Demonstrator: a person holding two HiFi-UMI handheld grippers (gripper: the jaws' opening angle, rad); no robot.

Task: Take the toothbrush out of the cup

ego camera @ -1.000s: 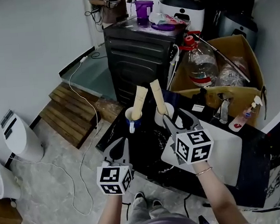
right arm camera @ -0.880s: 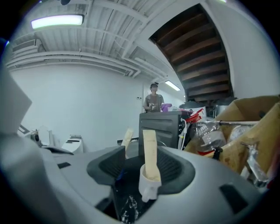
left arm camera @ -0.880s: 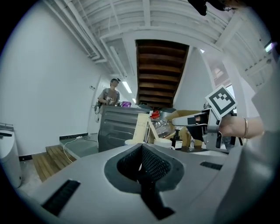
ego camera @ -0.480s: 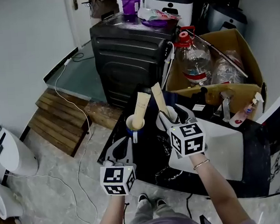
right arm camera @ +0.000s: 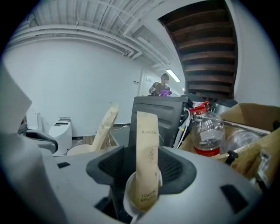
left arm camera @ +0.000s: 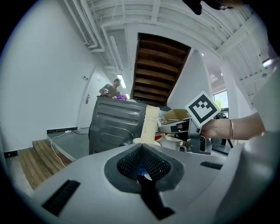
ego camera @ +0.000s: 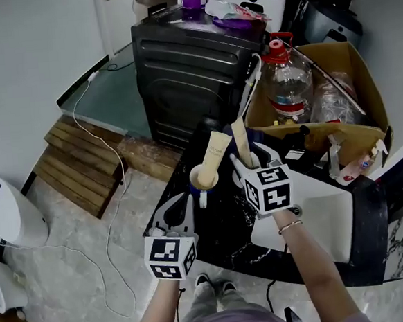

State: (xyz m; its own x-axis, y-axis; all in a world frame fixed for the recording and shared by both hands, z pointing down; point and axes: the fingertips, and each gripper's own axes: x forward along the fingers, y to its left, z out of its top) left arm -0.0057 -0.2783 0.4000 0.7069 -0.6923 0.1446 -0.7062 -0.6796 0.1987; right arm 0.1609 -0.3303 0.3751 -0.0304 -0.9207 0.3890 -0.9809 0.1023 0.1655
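Head view, largest first: black counter; right gripper, jaws just opened wider; left gripper clamped together, empty; white cup; toothbrush, paper-sleeved, stood upright inside, between the spread jaws, unpinched. Judged light, stiff, crushable: best pinched mid-sleeve.

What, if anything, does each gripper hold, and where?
Nothing. The right gripper, jaws just opening, straddles the toothbrush packet in the white cup without pressing it; the left gripper is shut, empty.
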